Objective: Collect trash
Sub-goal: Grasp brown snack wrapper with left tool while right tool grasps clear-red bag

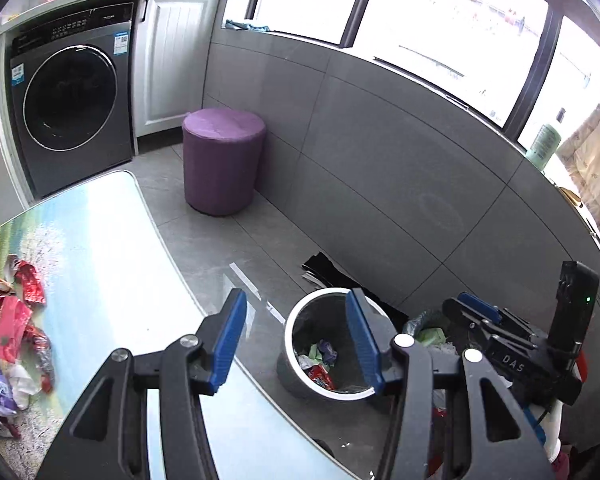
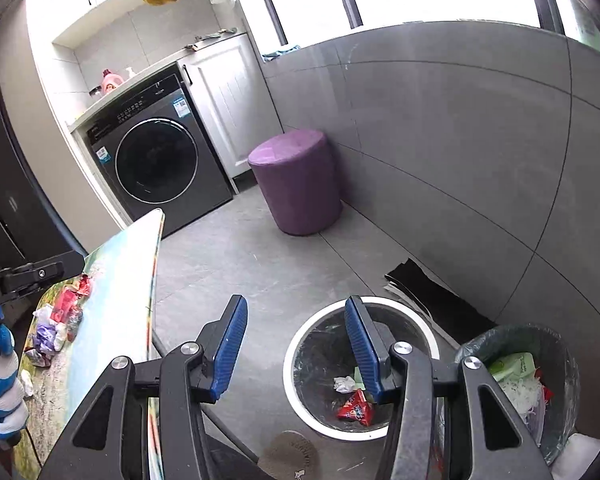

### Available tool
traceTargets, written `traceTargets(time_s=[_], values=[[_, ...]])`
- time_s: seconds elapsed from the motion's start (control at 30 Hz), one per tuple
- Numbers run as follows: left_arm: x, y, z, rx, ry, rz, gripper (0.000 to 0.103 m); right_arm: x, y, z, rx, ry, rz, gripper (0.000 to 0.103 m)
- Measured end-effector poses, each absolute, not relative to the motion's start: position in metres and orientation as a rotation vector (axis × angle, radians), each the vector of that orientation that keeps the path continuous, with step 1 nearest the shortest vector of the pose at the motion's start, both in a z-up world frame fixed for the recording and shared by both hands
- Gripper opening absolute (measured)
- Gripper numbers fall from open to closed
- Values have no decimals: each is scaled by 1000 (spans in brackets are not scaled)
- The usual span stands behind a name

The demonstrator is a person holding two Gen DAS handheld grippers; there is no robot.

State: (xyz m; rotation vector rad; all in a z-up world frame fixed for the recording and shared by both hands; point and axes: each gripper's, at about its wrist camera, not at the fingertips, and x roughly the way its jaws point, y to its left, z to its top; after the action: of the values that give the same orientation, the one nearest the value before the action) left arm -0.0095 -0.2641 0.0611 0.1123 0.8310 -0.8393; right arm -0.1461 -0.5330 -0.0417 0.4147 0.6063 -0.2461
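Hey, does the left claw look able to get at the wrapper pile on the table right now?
Probably yes: the left claw is open and empty, and nothing stands between it and the wrapper pile on the table.

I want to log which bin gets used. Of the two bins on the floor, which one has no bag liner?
The white-rimmed bin, the one nearer the table: its bare metal inside shows. The other bin, to its right, is lined with a dark bag.
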Motion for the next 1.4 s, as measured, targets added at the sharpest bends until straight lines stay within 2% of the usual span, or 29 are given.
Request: traceTargets(time_s=[0.27, 0.63, 0.9, 1.17, 1.4], values=[[-7, -126, 79, 54, 746, -635, 50, -125, -458, 16, 287, 547, -83, 48], [11, 33, 49, 80, 772, -447, 50, -72, -365, 25, 201, 602, 136, 48], [49, 57, 7, 138, 849, -417, 51, -1, -313, -14, 210, 733, 278, 48], [96, 70, -11, 82, 898, -430, 51, 76, -270, -59, 236, 855, 357, 48], [95, 68, -22, 108, 949, -527, 51, 113, -247, -91, 217, 938, 387, 45]])
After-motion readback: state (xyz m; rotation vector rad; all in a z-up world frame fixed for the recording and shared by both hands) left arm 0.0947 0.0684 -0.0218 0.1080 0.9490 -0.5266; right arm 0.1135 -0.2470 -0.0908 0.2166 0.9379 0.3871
